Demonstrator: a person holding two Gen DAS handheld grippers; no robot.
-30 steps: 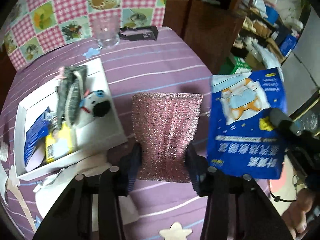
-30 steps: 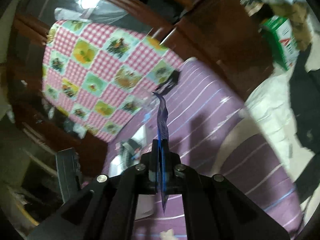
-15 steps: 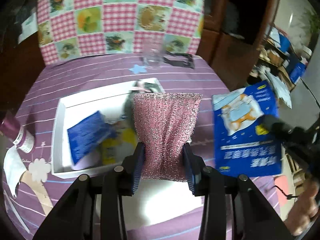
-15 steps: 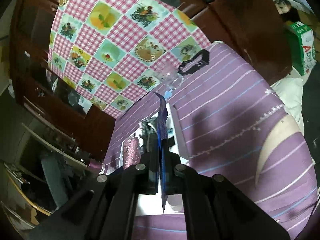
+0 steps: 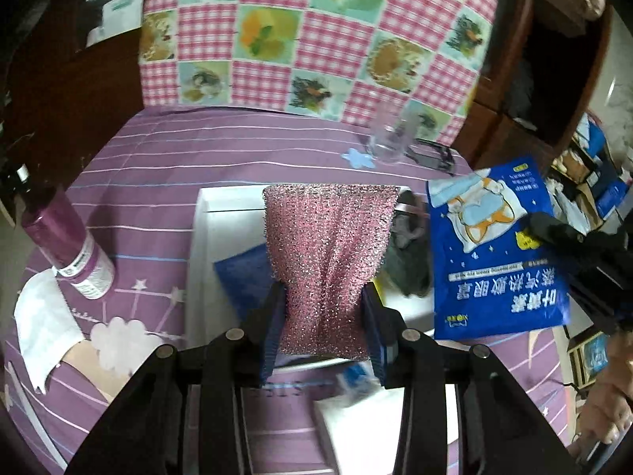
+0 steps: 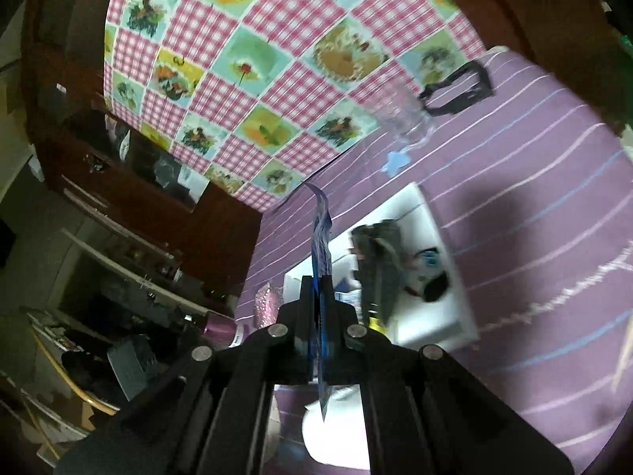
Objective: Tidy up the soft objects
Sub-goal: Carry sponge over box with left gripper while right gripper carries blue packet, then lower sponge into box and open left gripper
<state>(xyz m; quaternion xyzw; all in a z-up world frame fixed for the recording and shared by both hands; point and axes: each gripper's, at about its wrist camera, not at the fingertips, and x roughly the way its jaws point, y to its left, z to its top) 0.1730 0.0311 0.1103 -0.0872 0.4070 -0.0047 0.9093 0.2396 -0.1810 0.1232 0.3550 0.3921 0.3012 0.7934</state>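
Observation:
My left gripper [image 5: 323,316] is shut on a pink glittery scouring cloth [image 5: 330,245] and holds it upright above a white tray [image 5: 201,237]. My right gripper [image 6: 321,308] is shut on a flat blue packet [image 5: 498,249], seen edge-on in the right wrist view [image 6: 321,249], held in the air right of the tray. The tray [image 6: 455,277] holds a grey cloth [image 6: 379,261], a black-and-white plush toy [image 6: 429,277] and a blue pack [image 5: 241,273].
A purple bottle [image 5: 67,245] stands on the purple striped tablecloth left of the tray, with white paper [image 5: 43,324] beside it. A clear glass [image 5: 391,138] and black glasses [image 5: 433,154] sit at the far edge. A checked chair back [image 5: 316,31] rises behind.
Both grippers have swung left over the table. The tray now lies right under the pink cloth, and the blue packet has come closer to the tray's right side.

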